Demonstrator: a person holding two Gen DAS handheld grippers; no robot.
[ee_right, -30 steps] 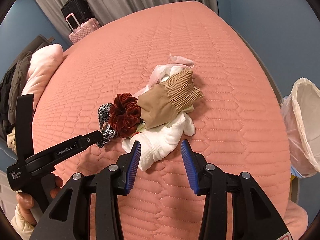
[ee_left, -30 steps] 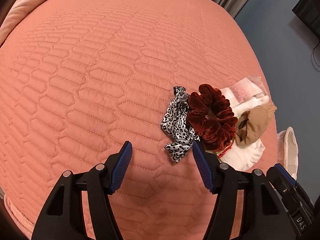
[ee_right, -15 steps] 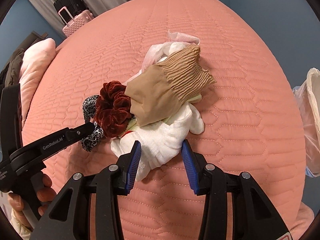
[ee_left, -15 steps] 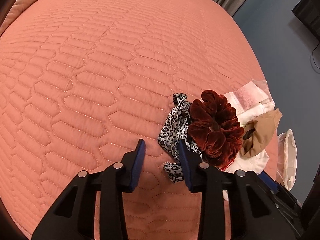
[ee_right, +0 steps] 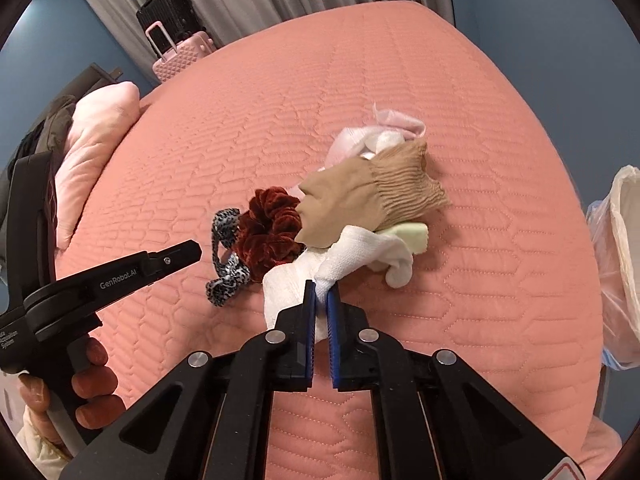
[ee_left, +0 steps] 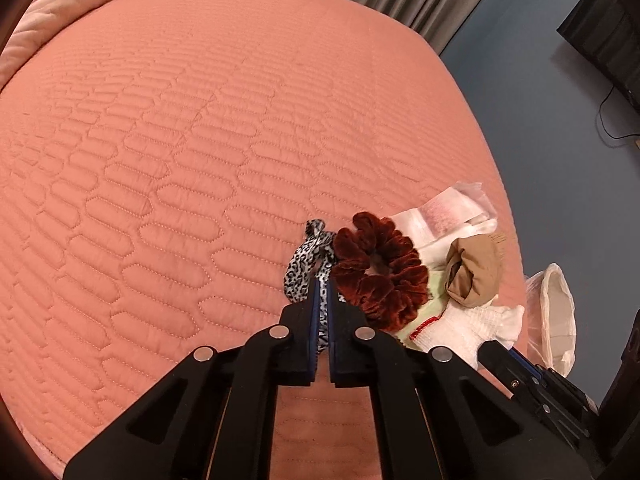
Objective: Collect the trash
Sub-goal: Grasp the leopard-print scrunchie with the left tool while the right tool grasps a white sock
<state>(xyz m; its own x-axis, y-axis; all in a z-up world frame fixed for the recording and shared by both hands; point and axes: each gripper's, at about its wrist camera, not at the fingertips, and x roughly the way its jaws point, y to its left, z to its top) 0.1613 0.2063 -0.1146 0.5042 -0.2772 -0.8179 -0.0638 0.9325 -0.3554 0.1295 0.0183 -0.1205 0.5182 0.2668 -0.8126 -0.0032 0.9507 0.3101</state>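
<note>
A small pile lies on the pink quilted bed (ee_left: 180, 160) near its right edge. My left gripper (ee_left: 321, 286) is shut on a leopard-print scrunchie (ee_left: 306, 262), which also shows in the right wrist view (ee_right: 226, 256). Beside it sits a dark red velvet scrunchie (ee_left: 376, 276) (ee_right: 272, 230). My right gripper (ee_right: 321, 294) is shut on a white sock (ee_right: 352, 256). A tan sock (ee_right: 372, 200) (ee_left: 474, 274) rests on top of the pile, over pale pink and white items (ee_right: 384, 132).
A bin lined with a white bag (ee_right: 620, 240) (ee_left: 554, 312) stands off the bed's right edge. A pink pillow (ee_right: 96, 148) lies at the bed's head. A pink suitcase (ee_right: 180, 56) stands by grey curtains.
Both grippers have closed: the left on the leopard-print scrunchie, the right on the white sock, after moving in on the pile.
</note>
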